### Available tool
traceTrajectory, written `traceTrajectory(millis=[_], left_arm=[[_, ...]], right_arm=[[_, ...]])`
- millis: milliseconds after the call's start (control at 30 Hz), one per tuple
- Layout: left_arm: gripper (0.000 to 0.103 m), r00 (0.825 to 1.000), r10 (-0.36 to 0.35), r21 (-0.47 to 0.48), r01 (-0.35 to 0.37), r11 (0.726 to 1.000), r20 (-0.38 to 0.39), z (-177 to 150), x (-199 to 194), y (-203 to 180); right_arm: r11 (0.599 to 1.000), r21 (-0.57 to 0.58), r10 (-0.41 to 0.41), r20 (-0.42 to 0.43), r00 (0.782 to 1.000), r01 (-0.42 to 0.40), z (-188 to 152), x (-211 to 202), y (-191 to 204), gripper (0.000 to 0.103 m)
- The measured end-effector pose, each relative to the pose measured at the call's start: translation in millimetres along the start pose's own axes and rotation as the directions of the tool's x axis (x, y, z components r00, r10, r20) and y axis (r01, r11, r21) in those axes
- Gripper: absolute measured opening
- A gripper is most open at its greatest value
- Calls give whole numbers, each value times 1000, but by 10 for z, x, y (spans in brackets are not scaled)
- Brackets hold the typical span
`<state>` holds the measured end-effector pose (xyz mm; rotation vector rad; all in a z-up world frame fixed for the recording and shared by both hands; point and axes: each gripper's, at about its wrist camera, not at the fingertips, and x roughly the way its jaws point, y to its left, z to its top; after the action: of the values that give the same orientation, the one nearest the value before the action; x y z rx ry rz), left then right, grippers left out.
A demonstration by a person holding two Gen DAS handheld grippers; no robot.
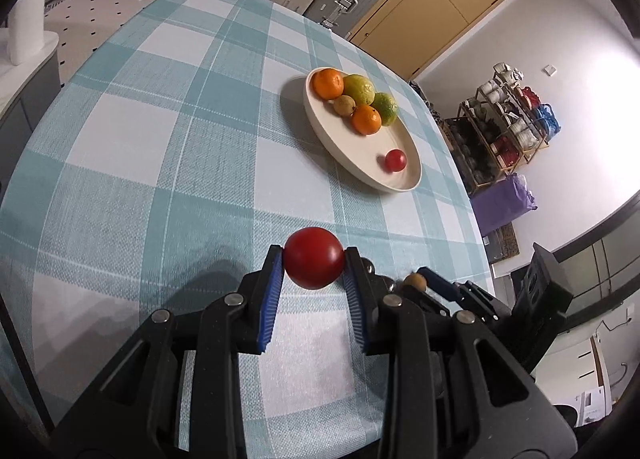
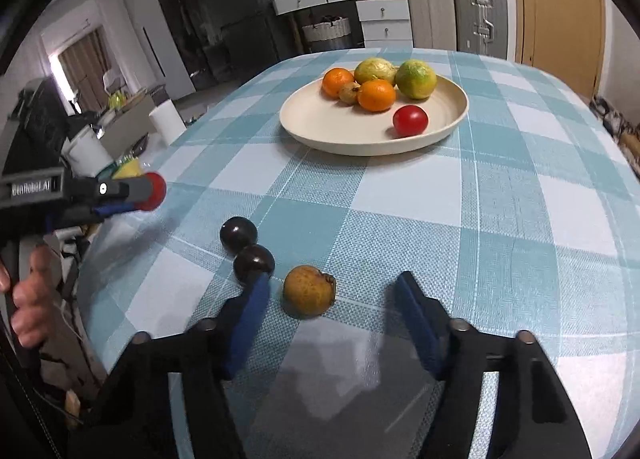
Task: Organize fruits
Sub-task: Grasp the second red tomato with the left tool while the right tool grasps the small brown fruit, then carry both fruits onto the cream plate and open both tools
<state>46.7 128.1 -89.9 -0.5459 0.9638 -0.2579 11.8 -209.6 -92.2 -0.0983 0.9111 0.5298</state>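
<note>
The left hand-held gripper (image 1: 314, 259) is clamped on a tomato (image 1: 314, 257). The right hand-held gripper (image 2: 334, 295), jaws apart, straddles a brown fruit (image 2: 309, 290) lying nearer its left finger.

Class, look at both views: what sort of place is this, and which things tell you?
Probably a lived-in home, perhaps a dining area used for storage: a checked tablecloth with a fruit plate, suitcases by the wall, and white drawers.

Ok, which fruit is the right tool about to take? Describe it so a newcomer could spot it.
Start at the cream plate on the checked tablecloth, then come toward the camera to the loose fruit. It is the brownish-yellow round fruit between the fingers of the right tool; the two beside it are glossy near-black.
</note>
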Motion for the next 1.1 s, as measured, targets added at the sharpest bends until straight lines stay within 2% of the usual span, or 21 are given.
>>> traceTrajectory(millis=[100, 200, 367, 767, 1100], left_arm=[[27, 1000, -7, -1, 7, 1000, -8, 51, 43, -22], [27, 1000, -5, -4, 5, 1000, -17, 119, 105, -41], [27, 1000, -1, 13, 1, 1000, -19, 236, 203, -132], [27, 999, 30, 51, -30, 998, -11, 679, 515, -380], [27, 991, 128, 145, -134, 980, 48, 1083, 746, -647]], right_arm=[[1000, -24, -4, -13, 1000, 3, 16, 17, 15, 28], [999, -25, 39, -17, 999, -39, 23, 6, -1, 28], [998, -20, 60, 1, 998, -60, 54, -57, -37, 28], [986, 76, 141, 110, 984, -150, 501, -175, -355, 28], [977, 112, 159, 163, 974, -179, 1002, -70, -625, 28]])
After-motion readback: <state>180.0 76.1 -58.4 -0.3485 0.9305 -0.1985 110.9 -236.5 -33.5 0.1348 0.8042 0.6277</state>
